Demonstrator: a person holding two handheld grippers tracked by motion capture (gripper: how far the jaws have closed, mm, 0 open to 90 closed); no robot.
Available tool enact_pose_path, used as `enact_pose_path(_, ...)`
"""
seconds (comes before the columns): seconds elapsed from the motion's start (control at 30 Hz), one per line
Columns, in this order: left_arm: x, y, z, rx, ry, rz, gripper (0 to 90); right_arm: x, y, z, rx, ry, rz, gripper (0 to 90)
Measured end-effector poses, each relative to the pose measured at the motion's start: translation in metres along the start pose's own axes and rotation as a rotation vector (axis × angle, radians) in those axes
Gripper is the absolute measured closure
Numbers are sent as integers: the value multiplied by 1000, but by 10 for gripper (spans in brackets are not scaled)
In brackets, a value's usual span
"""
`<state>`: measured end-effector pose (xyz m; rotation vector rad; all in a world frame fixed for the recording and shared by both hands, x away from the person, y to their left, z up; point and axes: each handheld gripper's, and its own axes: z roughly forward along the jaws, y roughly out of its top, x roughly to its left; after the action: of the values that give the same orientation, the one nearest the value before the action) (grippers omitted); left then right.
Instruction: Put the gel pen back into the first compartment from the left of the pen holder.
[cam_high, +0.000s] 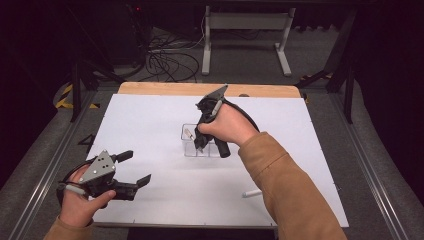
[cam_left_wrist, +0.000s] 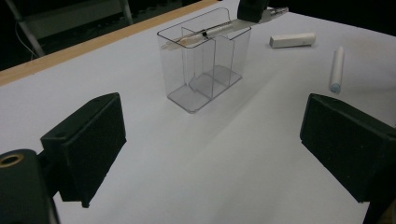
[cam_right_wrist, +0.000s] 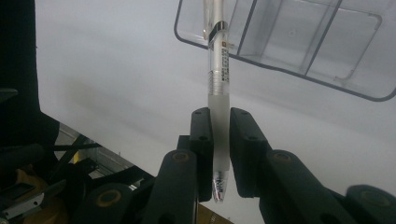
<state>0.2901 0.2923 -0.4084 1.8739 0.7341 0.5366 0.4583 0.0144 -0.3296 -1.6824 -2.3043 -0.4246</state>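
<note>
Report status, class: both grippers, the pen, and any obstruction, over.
Right gripper shut on pen, cap end over clear organiser. Left gripper open, idle. Nothing blocking.

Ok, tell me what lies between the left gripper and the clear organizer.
Nothing: in the left gripper view, only bare white table stretches from the open left gripper to the organizer. The high view shows the same.

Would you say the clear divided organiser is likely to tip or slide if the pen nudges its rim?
Probably yes. The clear organiser looks thin-walled and empty, so likely light. It stands tall on a narrow base, so a sideways push near the rim may tip it. On the smooth white table it might equally skid. The pen already reaches its rim.
</note>
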Motion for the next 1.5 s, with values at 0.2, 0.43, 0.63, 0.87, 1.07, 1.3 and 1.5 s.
enact_pose_path(0.2, 0, 0, 1, 0, 0, 1, 76, 0, 2, -4, -42, 2, 12, 805)
enact_pose_path(0.43, 0, -1, 1, 2, 0, 3, 76, -1, -2, -9, -130, 13, -30, 700)
enact_pose_path(0.63, 0, -1, 1, 1, 1, 2, 76, 1, -23, -31, -312, 19, -117, 542)
enact_pose_path(0.87, -2, 0, 3, 6, 1, 6, 76, -10, -50, -45, -488, 67, -261, 418)
enact_pose_path(1.07, -2, 0, 5, 8, 1, 6, 74, -23, -70, -56, -584, 87, -309, 393)
enact_pose_path(1.3, -2, 1, 6, 7, 1, 6, 74, -37, -83, -57, -667, 102, -336, 357)
enact_pose_path(1.5, -2, 0, 6, 8, 5, 6, 74, -49, -89, -55, -723, 99, -353, 339)
